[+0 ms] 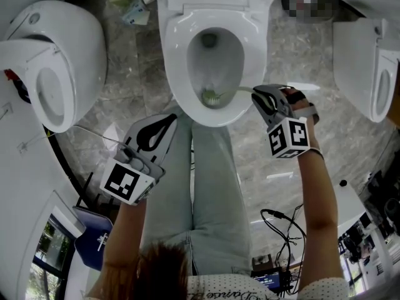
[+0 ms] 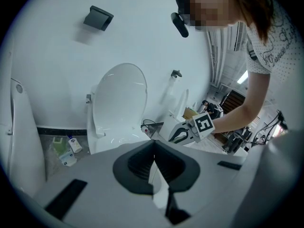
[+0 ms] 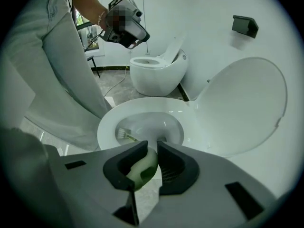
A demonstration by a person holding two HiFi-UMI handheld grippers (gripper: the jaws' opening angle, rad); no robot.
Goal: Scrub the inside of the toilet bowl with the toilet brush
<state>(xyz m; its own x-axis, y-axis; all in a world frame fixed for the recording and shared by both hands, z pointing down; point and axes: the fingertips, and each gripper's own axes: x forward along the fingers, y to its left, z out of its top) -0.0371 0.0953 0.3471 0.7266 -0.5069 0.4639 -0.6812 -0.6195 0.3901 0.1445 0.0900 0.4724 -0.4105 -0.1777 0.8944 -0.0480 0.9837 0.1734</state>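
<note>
Toilet brush (image 1: 212, 96) is a skinny one: small greenish head with pale bristles, a thin light handle, and a rounded pale-green-and-white end. The head sits low inside the toilet bowl (image 1: 177, 61), against the inner wall at about 6 o'clock of the opening in the head view. From there the handle runs out over the rim toward 3 o'clock. The right gripper (image 1: 257, 94) is clamped on that rounded end; its own view shows the dark pads squeezed on either side of it, with the bristles down in the bowl beyond. The left gripper (image 1: 167, 122) hangs off at 7 o'clock from the bowl, well clear of the brush, with its jaws pressed together on nothing. Count-wise: one brush, two grippers, and three toilets on the marbled floor (image 1: 131, 67). The middle toilet has its lid (image 3: 247, 103) flipped up, a second toilet (image 1: 75, 42) sits at 9 o'clock, and a third toilet (image 1: 356, 49) at 3 o'clock. The bowl itself is plain glossy white with a dark drain hole near the top.
</note>
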